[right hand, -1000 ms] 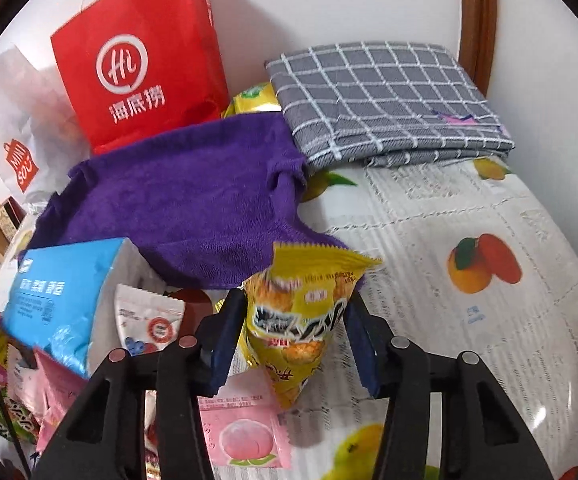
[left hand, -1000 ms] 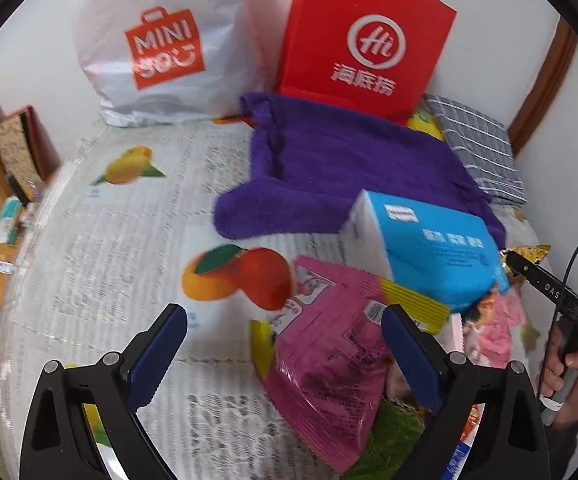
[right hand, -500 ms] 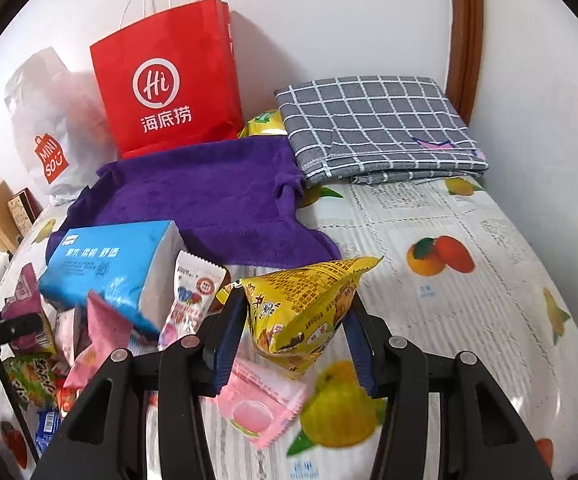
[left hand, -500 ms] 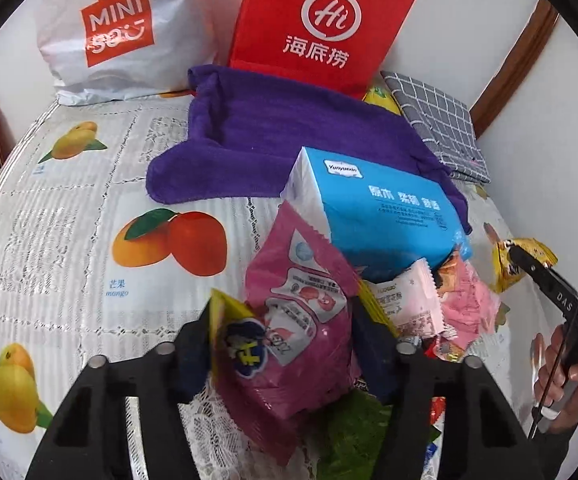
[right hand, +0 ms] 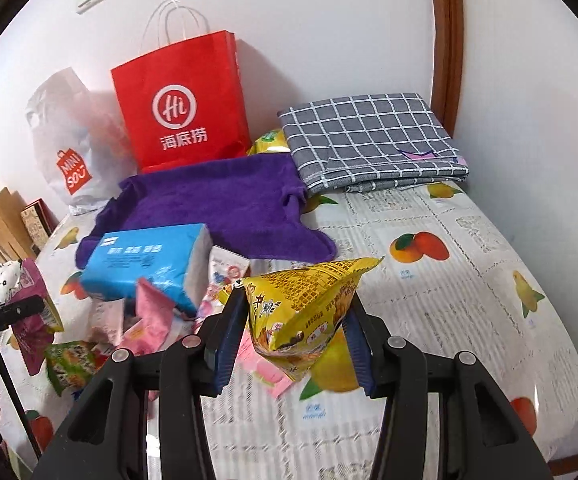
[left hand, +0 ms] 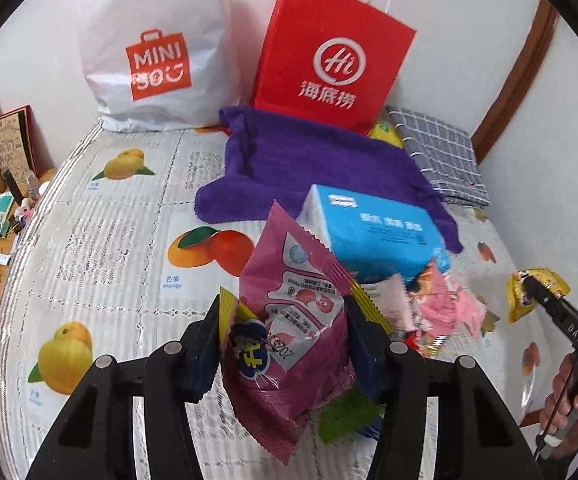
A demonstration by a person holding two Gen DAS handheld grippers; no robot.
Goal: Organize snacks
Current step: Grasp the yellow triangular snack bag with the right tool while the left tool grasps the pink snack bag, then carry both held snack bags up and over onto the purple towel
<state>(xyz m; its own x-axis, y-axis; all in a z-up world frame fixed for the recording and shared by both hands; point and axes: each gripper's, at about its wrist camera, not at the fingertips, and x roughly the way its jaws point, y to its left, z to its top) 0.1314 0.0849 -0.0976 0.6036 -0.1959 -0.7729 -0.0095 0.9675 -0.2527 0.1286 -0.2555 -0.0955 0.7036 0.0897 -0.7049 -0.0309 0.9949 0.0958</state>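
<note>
I have a pink pack (left hand: pixel 289 332) clamped in my left gripper (left hand: pixel 285 344); the jaws have just been closing and both pads now press its sides, with the pack standing tall between them and a yellow-edged wrapper (left hand: pixel 235 312) caught alongside it at the left pad. Its lower end hangs below the fingers, clear of the tablecloth (left hand: pixel 101 264), and it hides much of the snack pile behind it. My right gripper (right hand: pixel 293 332) pinches a yellow pack (right hand: pixel 309 304) by its sides, tilted with one corner pointing up to the right, lifted above the cloth. From the left camera I see that same yellow pack only small at the right edge, half covered by the dark finger. Between the two lies the pile (right hand: pixel 145 320): pink sachets, a green pack (right hand: pixel 69 364) and others I cannot identify, blurred and overlapping. A blue tissue pack (left hand: pixel 373 236) sits just behind the pile, its far end resting on a purple towel (left hand: pixel 309 164). Behind the towel a red bag (left hand: pixel 333 60) and a white bag (left hand: pixel 157 48) stand against the wall, with a folded checked cloth (right hand: pixel 369 140) to the right. Something yellow (right hand: pixel 269 140) peeks out between red bag and checked cloth, mostly hidden.
</note>
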